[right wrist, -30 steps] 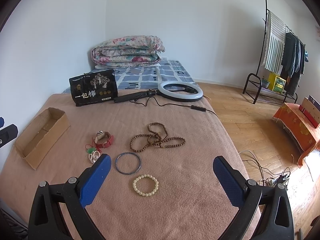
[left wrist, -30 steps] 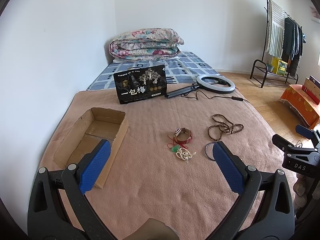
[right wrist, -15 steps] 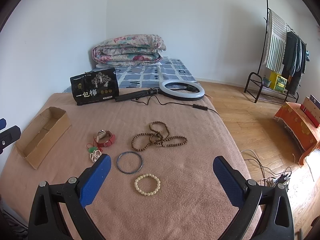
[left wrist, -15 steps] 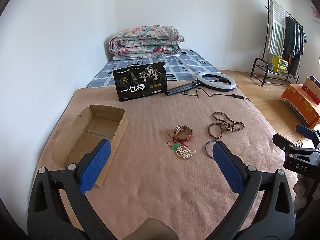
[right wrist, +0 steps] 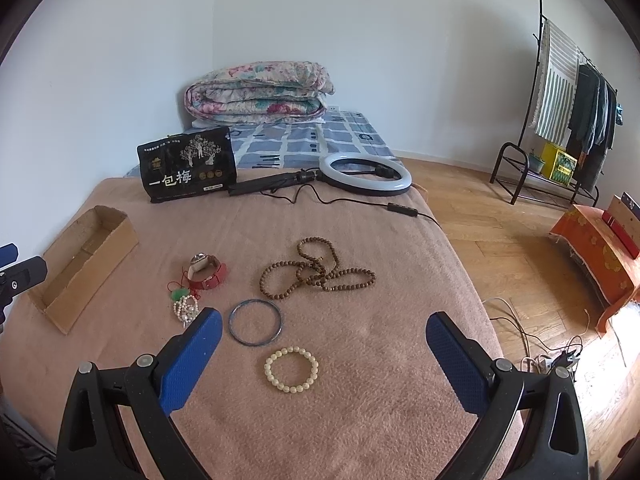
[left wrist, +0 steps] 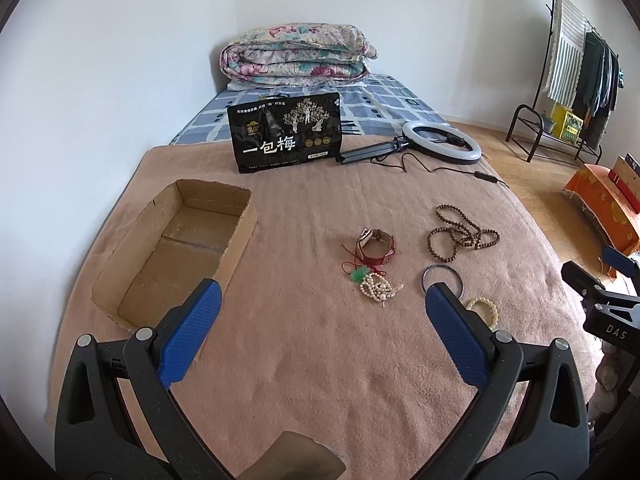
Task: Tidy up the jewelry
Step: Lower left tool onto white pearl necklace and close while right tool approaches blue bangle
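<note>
Jewelry lies on a pink-brown blanket [left wrist: 320, 360]. A red-strap watch [left wrist: 374, 245] [right wrist: 208, 271] sits mid-bed, with a pearl bracelet and green pendant [left wrist: 374, 286] [right wrist: 185, 306] just in front of it. To the right lie a brown bead necklace [left wrist: 460, 234] [right wrist: 318, 272], a blue bangle [right wrist: 255, 322] [left wrist: 440, 276] and a cream bead bracelet [right wrist: 291, 369] [left wrist: 485, 307]. An open cardboard box [left wrist: 176, 252] [right wrist: 86, 264] stands at the left. My left gripper [left wrist: 320, 300] and right gripper [right wrist: 324, 324] both hover open and hold nothing.
A black snack bag [left wrist: 286, 136] stands upright at the back, beside a ring light [left wrist: 440, 142] with a trailing cable. A folded floral quilt [left wrist: 296, 56] lies against the wall. The bed's right edge drops to a wooden floor [right wrist: 520, 248] with cables and a clothes rack [right wrist: 560, 120].
Both grippers have drifted slightly back and up, so the jewelry sits a little farther into view. Nothing on the bed has moved, and both stay open.
</note>
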`<state>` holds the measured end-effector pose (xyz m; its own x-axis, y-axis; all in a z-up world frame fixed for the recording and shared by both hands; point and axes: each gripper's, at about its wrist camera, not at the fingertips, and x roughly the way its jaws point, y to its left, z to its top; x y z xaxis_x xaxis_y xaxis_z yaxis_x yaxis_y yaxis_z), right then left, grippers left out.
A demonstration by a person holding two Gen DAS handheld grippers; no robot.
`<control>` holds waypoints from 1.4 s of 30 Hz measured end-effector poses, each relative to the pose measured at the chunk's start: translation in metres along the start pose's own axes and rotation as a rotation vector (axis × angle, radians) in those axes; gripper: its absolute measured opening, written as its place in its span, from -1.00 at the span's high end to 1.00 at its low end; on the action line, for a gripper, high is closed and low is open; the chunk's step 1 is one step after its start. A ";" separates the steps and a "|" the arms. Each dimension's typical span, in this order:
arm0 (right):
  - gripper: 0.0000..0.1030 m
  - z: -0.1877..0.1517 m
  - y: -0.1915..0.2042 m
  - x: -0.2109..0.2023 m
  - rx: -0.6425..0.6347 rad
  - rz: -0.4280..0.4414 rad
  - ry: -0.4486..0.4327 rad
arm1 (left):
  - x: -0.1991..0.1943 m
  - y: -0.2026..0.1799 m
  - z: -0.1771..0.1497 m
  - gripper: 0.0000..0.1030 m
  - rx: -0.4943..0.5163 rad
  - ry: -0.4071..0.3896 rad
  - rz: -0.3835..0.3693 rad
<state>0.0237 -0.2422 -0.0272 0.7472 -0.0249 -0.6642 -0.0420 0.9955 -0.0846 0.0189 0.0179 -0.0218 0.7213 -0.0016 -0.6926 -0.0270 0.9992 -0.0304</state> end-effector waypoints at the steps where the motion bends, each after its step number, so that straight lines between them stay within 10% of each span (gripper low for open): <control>1: -0.99 0.000 -0.002 0.002 0.005 0.001 0.005 | 0.003 0.001 -0.002 -1.00 -0.002 0.011 0.002; 24: -0.99 0.002 -0.015 0.019 0.040 0.089 -0.009 | 0.060 -0.018 -0.023 -0.97 0.063 0.150 -0.146; 32: -0.99 0.006 -0.007 0.037 -0.025 0.098 0.033 | 0.091 -0.016 -0.020 -0.09 0.045 0.225 -0.193; 42: -0.63 -0.001 -0.013 0.104 -0.007 0.208 0.246 | 0.135 -0.011 -0.016 0.25 0.023 0.289 -0.261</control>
<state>0.1010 -0.2576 -0.0960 0.5391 0.1567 -0.8276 -0.1820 0.9810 0.0673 0.1058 0.0063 -0.1268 0.4770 -0.2637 -0.8384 0.1492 0.9644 -0.2185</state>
